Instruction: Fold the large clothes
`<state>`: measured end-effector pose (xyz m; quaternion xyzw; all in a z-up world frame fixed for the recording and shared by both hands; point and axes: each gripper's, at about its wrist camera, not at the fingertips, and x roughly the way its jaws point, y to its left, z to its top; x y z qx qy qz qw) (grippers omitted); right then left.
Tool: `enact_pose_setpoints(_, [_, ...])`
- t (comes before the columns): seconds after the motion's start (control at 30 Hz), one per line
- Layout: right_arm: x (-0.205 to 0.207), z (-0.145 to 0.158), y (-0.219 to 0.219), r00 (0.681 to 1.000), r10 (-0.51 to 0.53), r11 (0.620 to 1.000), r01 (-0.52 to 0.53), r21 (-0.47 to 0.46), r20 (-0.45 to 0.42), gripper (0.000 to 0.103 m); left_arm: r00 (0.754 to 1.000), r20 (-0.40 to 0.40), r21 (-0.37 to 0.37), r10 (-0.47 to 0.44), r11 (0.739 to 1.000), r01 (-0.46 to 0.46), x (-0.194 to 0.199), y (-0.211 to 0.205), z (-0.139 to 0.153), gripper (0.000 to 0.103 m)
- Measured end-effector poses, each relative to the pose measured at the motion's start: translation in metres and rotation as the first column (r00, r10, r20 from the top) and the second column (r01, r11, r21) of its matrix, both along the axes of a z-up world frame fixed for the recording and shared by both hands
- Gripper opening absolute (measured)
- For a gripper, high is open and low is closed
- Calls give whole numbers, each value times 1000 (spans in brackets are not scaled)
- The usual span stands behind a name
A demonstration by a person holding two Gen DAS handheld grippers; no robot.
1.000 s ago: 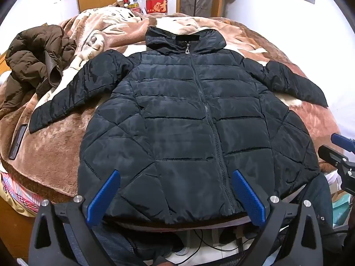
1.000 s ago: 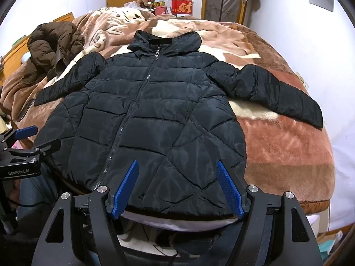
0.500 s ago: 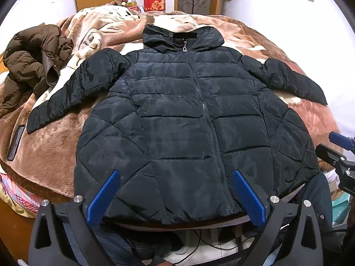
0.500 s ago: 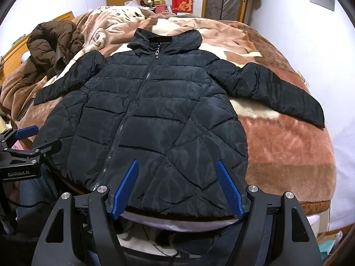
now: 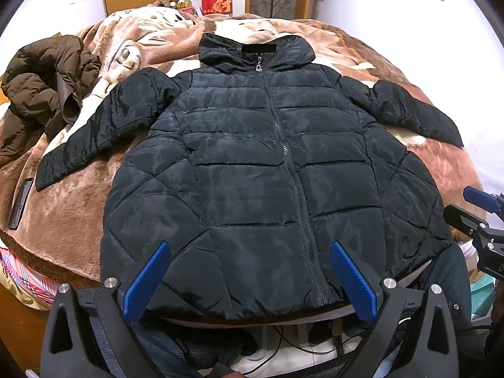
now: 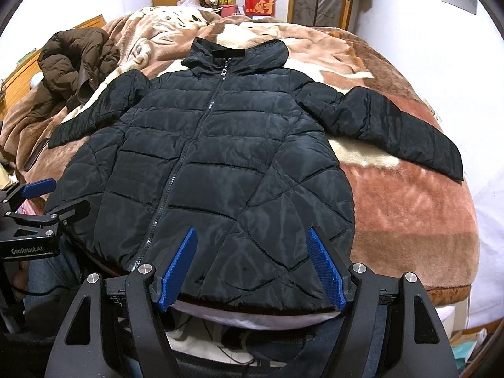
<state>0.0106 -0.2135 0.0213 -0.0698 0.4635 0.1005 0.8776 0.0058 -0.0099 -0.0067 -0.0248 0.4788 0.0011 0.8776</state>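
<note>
- Lying zipped and flat on the bed, the black jacket runs hem at 6 o'clock to collar at 12.
- Left gripper and right gripper hover over the hem, fingers wide, holding nothing.
- Right view shows the whole 3 o'clock sleeve; the left view shows the 9 o'clock sleeve best.
</note>
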Motion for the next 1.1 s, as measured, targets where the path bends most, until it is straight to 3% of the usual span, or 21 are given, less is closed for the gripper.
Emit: enact_pose_setpoints(1.1, [-1,-7,4,1000,4,1000,-4,2,-12,72,1000,-18,-4,-11,1000,11,-1,-8,-4,102])
